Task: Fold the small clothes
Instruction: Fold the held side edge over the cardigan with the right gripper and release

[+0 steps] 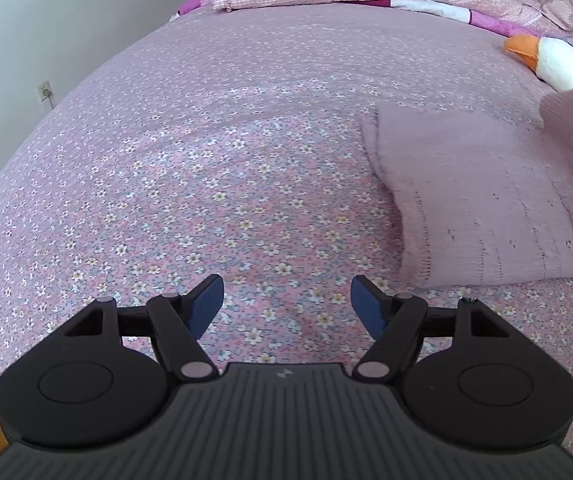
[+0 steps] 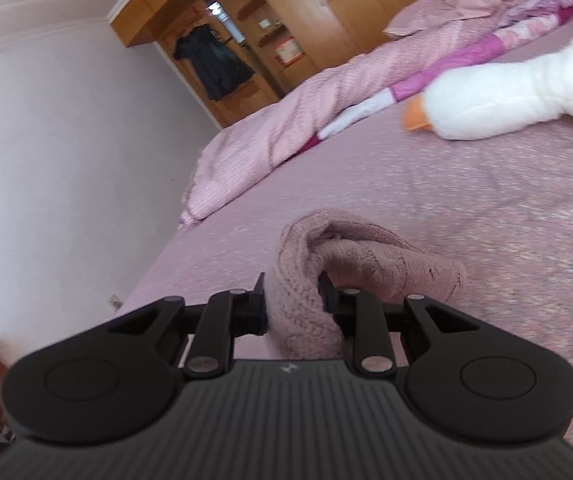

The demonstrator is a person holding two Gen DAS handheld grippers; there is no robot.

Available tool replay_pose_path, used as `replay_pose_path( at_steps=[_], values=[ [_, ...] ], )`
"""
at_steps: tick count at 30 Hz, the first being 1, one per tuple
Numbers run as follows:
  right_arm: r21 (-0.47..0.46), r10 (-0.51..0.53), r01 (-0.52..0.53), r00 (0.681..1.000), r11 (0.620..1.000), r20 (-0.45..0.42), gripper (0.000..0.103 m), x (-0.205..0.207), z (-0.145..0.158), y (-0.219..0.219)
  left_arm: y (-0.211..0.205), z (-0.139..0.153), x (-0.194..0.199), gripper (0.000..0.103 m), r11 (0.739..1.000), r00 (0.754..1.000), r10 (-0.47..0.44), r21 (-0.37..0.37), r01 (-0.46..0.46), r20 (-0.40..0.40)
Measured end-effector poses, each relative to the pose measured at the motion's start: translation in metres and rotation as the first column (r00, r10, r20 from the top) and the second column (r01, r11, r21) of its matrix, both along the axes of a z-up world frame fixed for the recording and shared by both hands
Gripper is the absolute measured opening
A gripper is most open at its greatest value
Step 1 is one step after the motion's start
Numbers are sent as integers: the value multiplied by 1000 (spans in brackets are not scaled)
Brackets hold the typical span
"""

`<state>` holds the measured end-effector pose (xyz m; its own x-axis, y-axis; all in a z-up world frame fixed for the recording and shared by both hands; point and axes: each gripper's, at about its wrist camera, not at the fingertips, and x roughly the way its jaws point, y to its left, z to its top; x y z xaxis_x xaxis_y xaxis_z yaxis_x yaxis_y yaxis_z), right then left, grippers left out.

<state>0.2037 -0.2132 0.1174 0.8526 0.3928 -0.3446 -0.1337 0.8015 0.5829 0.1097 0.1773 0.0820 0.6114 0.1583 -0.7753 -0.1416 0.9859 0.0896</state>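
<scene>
The left hand-held gripper [image 1: 287,305] stands wide with nothing between its blue pads [image 1: 206,306], over the flowered bedspread [image 1: 190,184]. At about two o'clock from it the pink knitted garment [image 1: 482,196] lies on the bed, its right part lifted off the sheet at the three o'clock edge of the view. The right hand-held gripper [image 2: 294,304] stands narrow, its pads pressed on a bunched fold of the pink knitted garment [image 2: 350,256], which drapes away toward one o'clock. Farther out at two o'clock lies a white plush goose [image 2: 498,96] with an orange beak. A pink checked quilt [image 2: 286,120] is heaped at twelve o'clock, before a wooden wardrobe [image 2: 286,8].
</scene>
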Motion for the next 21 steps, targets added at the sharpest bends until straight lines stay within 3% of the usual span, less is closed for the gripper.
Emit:
replay_pose_path(
  at_steps=[8, 21],
  values=[
    [-26, 89, -89, 996, 996, 23, 26, 3, 18, 55, 18, -4, -3, 77, 999, 999, 38, -17, -38, 6],
    [-14, 134, -134, 991, 991, -10, 26, 6, 3, 103, 34, -7, -10, 77, 998, 998, 66, -22, -66, 5]
  ],
)
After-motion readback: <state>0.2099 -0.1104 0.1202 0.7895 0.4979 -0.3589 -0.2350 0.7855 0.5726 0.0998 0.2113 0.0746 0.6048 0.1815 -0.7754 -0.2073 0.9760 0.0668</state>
